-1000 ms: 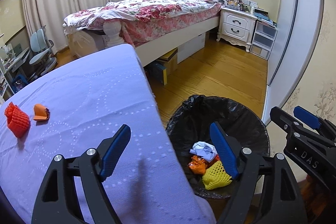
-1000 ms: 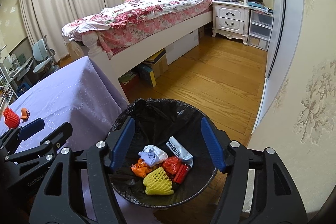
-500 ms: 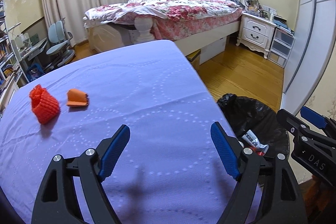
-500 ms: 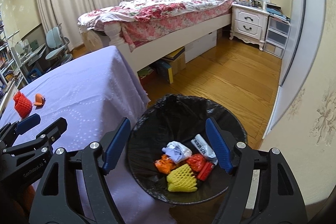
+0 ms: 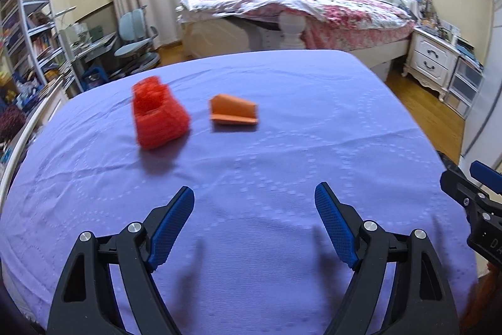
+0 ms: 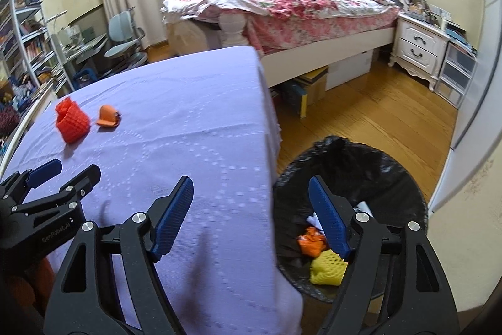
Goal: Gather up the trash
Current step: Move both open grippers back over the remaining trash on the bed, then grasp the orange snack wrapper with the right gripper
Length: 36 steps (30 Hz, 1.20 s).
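Note:
Two pieces of trash lie on the purple-clothed table [image 5: 298, 121]: a red foam net [image 5: 158, 115] and, just right of it, an orange wrapper [image 5: 233, 113]. My left gripper [image 5: 254, 193] hovers open over the cloth, short of both, with nothing between its fingers. My right gripper [image 6: 251, 182] is open and empty above the table's right edge, beside the black-lined bin [image 6: 345, 159]. The red net [image 6: 72, 121] and orange wrapper [image 6: 108, 116] sit far left in the right wrist view. The bin holds a yellow net [image 6: 328, 272] and an orange scrap [image 6: 310, 244].
A bed [image 6: 298, 8] stands behind the table, with boxes under it and a white nightstand [image 6: 417, 52] to its right. Shelves [image 5: 28, 36] and a desk chair [image 5: 135, 36] fill the left. Wood floor [image 6: 376, 115] surrounds the bin.
Both grippers swung left, away from the bin and over the table. The red net and orange wrapper now sit near the middle of the left wrist view. The right jaws widened a little.

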### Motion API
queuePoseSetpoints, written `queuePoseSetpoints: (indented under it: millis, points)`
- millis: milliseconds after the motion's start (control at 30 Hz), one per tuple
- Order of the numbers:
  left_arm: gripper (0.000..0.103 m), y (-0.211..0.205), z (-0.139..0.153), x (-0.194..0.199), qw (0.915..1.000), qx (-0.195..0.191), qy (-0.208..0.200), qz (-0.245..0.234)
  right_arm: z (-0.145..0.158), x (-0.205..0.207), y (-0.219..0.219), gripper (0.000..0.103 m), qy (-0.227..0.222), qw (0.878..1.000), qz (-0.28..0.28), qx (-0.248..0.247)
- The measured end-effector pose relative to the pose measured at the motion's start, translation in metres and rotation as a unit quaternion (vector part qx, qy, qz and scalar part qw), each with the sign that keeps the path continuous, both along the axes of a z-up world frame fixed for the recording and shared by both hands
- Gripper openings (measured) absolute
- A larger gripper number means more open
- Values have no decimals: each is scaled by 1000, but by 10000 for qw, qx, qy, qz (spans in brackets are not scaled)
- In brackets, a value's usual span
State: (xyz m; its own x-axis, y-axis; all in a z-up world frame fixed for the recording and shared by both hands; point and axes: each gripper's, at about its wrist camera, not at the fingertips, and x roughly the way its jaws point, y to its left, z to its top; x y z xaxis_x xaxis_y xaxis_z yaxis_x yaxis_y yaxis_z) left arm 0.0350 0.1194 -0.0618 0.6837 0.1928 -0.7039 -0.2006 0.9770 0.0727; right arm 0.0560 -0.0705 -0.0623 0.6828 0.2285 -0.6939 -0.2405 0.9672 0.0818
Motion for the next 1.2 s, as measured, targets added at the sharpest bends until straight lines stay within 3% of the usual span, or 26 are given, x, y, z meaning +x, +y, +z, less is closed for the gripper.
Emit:
queuePoseSetpoints:
  millis: [533,1200]
  points:
    - [79,68,-1,4,9979,-161,118,622,-7,26,89,74,347,9962,768,-220]
    - [79,142,-3,6,9919,-349,178,1210,-17,67,205,74,464,9862,1452,-646]
